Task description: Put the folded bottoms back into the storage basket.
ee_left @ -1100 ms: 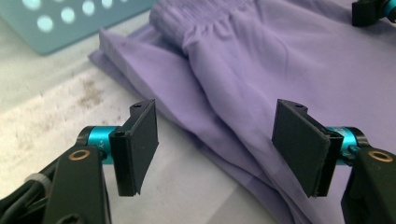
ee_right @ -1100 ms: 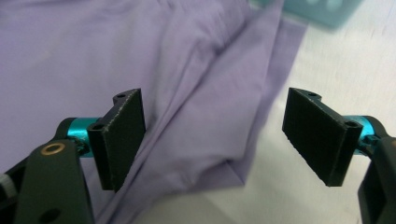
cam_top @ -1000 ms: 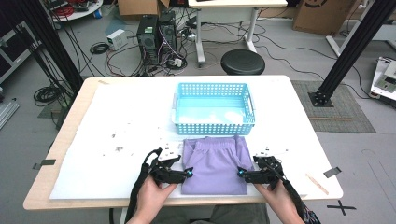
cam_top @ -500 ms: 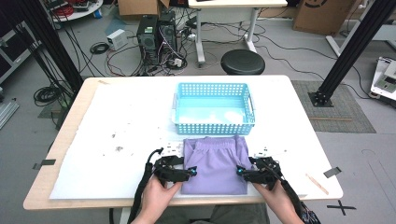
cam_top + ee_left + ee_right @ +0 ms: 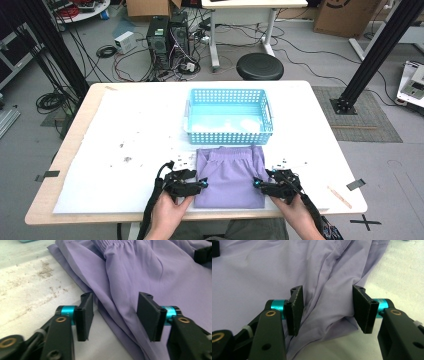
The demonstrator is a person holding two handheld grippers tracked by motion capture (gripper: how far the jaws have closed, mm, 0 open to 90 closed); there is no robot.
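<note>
Cables, computer towers (image 5: 167,37) and a round black stool (image 5: 259,66) crowd the grey floor across the upper part of the high view, behind a light wooden table (image 5: 80,135) covered with a white sheet (image 5: 135,140) that carries dark specks left of centre. At the middle of the table sits a light blue perforated basket (image 5: 229,135). Just below it, near the lower centre of the frame, lies a folded purple garment (image 5: 230,175) with an elastic waistband toward the basket; whether its top edge touches the basket cannot be told.

A person's two hands come in from the bottom edge. The left gripper (image 5: 199,185) rests at the garment's left edge, the right gripper (image 5: 259,185) at its right edge, both pointing inward toward each other.

In the left gripper view, the left gripper (image 5: 115,315) has its jaws spread apart, one over the white sheet and one over the cloth, with the layered edge of the purple garment (image 5: 140,270) running between them. In the right gripper view, the right gripper (image 5: 327,312) is likewise spread wide, straddling a raised fold at the garment's (image 5: 262,272) edge; the cloth reaches the right-hand jaw and is not pinched.
</note>
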